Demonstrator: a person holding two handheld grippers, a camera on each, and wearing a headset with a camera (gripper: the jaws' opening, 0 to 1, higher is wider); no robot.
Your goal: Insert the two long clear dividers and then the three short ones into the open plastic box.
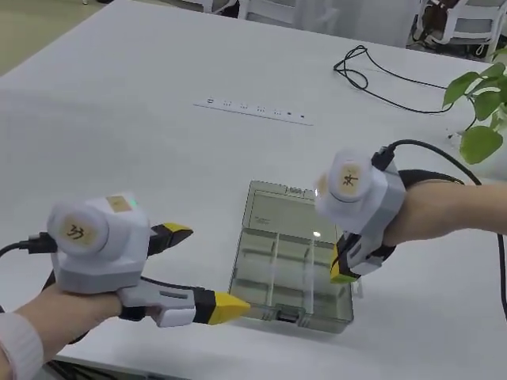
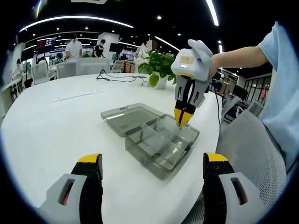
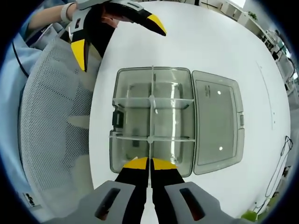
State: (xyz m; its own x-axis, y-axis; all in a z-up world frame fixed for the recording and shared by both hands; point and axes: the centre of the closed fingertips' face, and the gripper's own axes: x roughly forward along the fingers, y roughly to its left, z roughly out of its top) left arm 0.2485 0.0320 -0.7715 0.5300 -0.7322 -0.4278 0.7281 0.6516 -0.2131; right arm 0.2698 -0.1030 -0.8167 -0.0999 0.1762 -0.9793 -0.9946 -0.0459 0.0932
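RIGHT GRIPPER SETS A DIVIDER: A person's right gripper (image 3: pixel 149 163), its jaws pinched together on the top edge of a clear divider (image 3: pixel 151 86), points straight down into the open plastic box (image 3: pixel 140 70) on a white table (image 1: pixel 158 142), with the lid (image 3: pixel 217 121) lying flat alongside. The left gripper (image 1: pixel 204 267) hovers just beside the box's near corner, jaws spread wide and holding nothing. The pinched divider runs down the middle of the box and crosses two other clear strips (image 3: pixel 173 100). Seating it well appears to call for a plumb, even push, with both ends in their wall grooves and the crossing notches meshed. The free gripper could steady the box's wall (so light a box would likely slide or tip under a one-sided press). Clear plastic against clear plastic makes it hard to tell whether the strip is fully home, which strips are long or short, and how many are in. In the head view the right gripper's body covers its fingertips and part of the box's right side
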